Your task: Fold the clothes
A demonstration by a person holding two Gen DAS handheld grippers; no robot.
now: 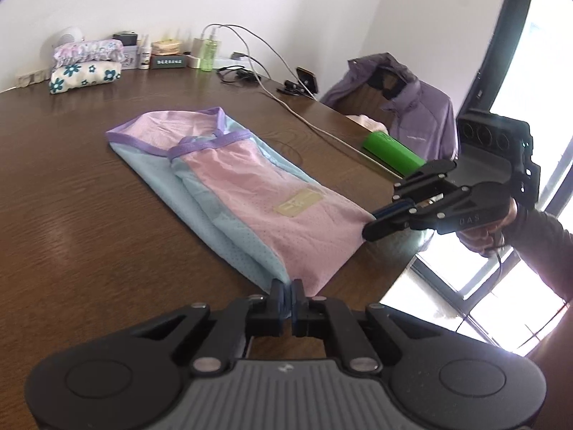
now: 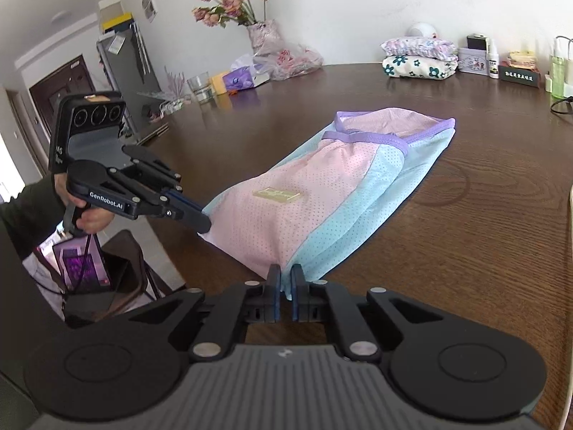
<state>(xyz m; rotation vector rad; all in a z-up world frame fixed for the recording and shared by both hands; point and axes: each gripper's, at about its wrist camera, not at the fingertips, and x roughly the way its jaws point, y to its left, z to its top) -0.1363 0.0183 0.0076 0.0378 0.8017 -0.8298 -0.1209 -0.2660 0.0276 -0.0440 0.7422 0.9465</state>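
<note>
A pink and light-blue mesh vest (image 1: 250,186) with purple trim lies folded lengthwise on the brown wooden table (image 1: 89,215); it also shows in the right wrist view (image 2: 315,193). My left gripper (image 1: 287,288) is shut on the near hem corner. My right gripper (image 1: 372,224) is shut on the other hem corner at the table's right edge. In the right wrist view my right gripper (image 2: 285,283) pinches the hem and my left gripper (image 2: 204,224) holds the left corner.
Folded floral clothes (image 1: 86,66) are stacked at the back beside bottles and boxes. A white cable (image 1: 286,107) and a green roll (image 1: 392,154) lie at the right. A purple jacket (image 1: 404,104) hangs on a chair. A flower vase (image 2: 261,36) and a glass (image 2: 200,87) stand far left.
</note>
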